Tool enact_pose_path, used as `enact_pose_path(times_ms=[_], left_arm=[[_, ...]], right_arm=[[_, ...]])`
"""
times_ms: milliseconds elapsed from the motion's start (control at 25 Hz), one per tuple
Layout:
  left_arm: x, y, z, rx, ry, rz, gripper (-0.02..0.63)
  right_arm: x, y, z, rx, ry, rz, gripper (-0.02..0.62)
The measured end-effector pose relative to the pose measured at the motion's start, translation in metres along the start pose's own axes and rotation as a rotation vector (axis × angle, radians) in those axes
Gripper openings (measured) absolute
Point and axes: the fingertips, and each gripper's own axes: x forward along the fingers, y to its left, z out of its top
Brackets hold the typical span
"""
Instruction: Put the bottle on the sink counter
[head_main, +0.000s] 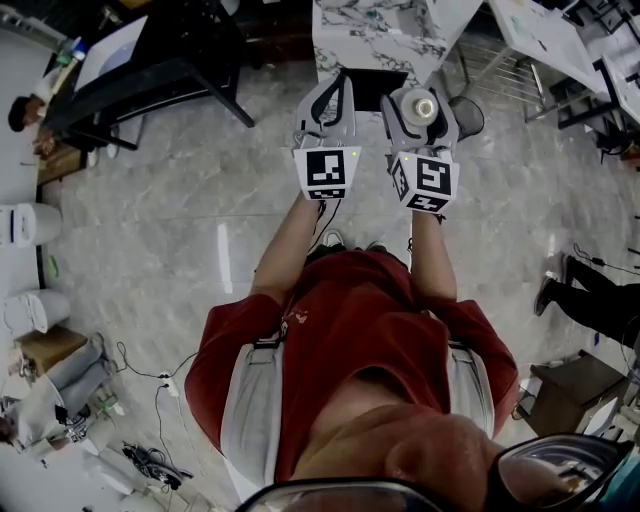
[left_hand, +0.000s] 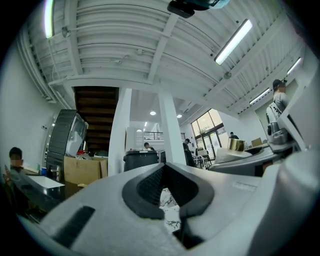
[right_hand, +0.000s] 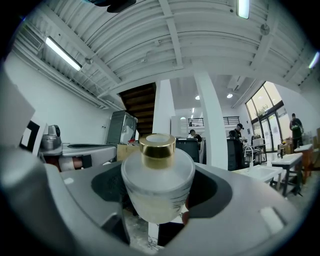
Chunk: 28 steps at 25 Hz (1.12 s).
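— Jaws on the right gripper (head_main: 422, 100), what have they got?

— They're pinching the bottle (right_hand: 158, 185), one dark pad on each side of its frosted body. It sits upright between them, and its gold cap (right_hand: 157, 146) stands above the pads.

— And where is it, going by the marble table (head_main: 370, 35)?

— On the near side of the table, close to its front edge and held up in the air. It isn't resting on the table. The pale floor (head_main: 180, 220) is far below.

— What about the left gripper (head_main: 338, 85)?

— Its jaws are pressed together at the tips with nothing between them. A small gap is left further back between the pads, and through it you can see a bit of the table's veined top. It is also on the near side of the table, level with the right gripper and just beside it, but not touching it.

— Who's holding them?

— A person in a red shirt (head_main: 350, 330) who faces the table with both arms stretched out towards it. The marker cube on each gripper faces upward.
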Motion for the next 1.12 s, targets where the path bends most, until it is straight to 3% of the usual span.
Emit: enact_pose_path(times_ms=[480, 1120], left_arm=[[-0.005, 0.032, -0.016, -0.026, 0.01, -0.024, 0.003], [0.062, 0.042, -0.028, -0.015, 0.007, -0.023, 0.003]], right_arm=[[0.015, 0.029, -0.009, -0.014, 0.015, -0.027, 0.337], [0.076, -0.005, -0.013, -0.016, 0.008, -0.023, 0.337]])
